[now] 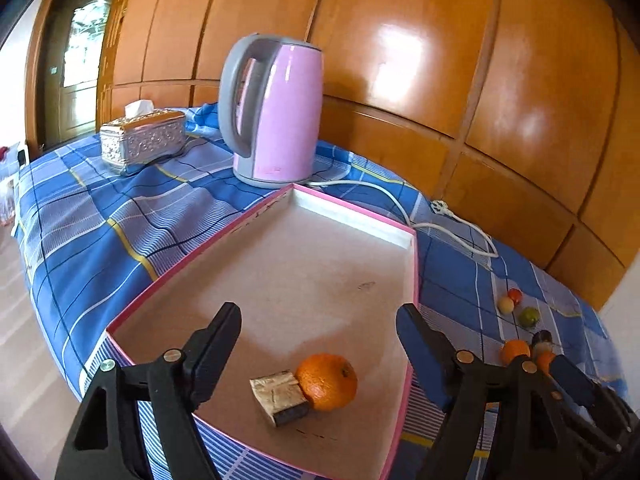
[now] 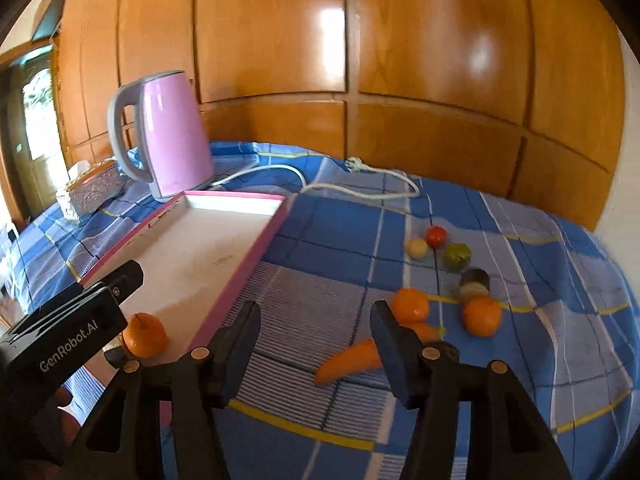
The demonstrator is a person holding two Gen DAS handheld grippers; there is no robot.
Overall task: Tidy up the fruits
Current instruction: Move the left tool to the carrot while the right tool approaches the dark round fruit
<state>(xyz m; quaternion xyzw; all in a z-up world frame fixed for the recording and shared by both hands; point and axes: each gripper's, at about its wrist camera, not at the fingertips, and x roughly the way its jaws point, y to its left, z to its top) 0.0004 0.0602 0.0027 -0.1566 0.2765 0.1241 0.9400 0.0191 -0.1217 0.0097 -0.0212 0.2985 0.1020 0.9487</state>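
While an orange (image 1: 327, 381) is lying in the pink tray (image 1: 256, 216) against a small block (image 1: 280, 397), the left gripper (image 1: 320, 340) is hovering over it, jaws apart and empty. The right gripper (image 2: 316, 334) is hanging released above the cloth (image 2: 320, 240), just beside a carrot (image 2: 348, 361), with two oranges (image 2: 482, 315) close behind.
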